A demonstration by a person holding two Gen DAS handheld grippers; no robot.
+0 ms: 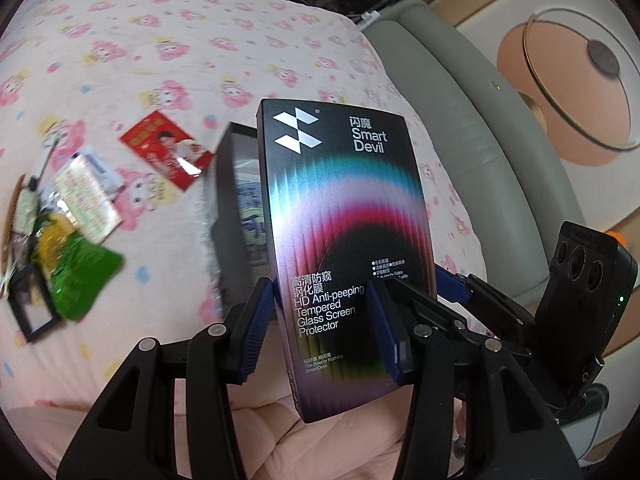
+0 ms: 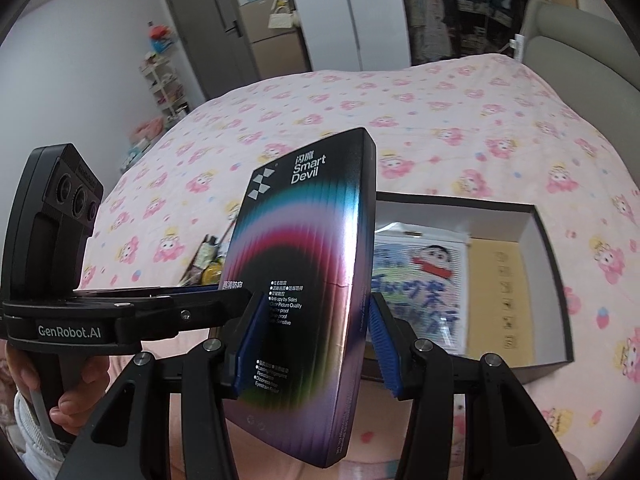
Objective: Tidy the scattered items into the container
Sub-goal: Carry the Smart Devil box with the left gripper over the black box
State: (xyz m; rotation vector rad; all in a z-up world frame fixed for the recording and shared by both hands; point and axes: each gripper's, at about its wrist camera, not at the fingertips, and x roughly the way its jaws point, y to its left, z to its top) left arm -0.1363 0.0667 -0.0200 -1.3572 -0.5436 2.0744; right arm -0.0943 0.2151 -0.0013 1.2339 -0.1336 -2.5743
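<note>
A black Smart Devil screen protector box (image 1: pixel 344 216) with a rainbow arc is lifted above the bed, tilted, and both grippers clamp its lower part. My left gripper (image 1: pixel 320 324) is shut on it, one blue pad on each side. My right gripper (image 2: pixel 316 340) is shut on the same box (image 2: pixel 304 264). Just behind the box lies the open black container (image 2: pixel 552 280), holding a cartoon picture packet (image 2: pixel 420 280). In the left wrist view the container (image 1: pixel 232 208) is mostly hidden by the box.
Scattered on the pink flowered bedspread (image 1: pixel 120 40) to the left are a red packet (image 1: pixel 168 152), a white sachet (image 1: pixel 88 196), a green packet (image 1: pixel 76 276) and a small black frame (image 1: pixel 32 308). A grey padded headboard (image 1: pixel 460 128) borders the bed.
</note>
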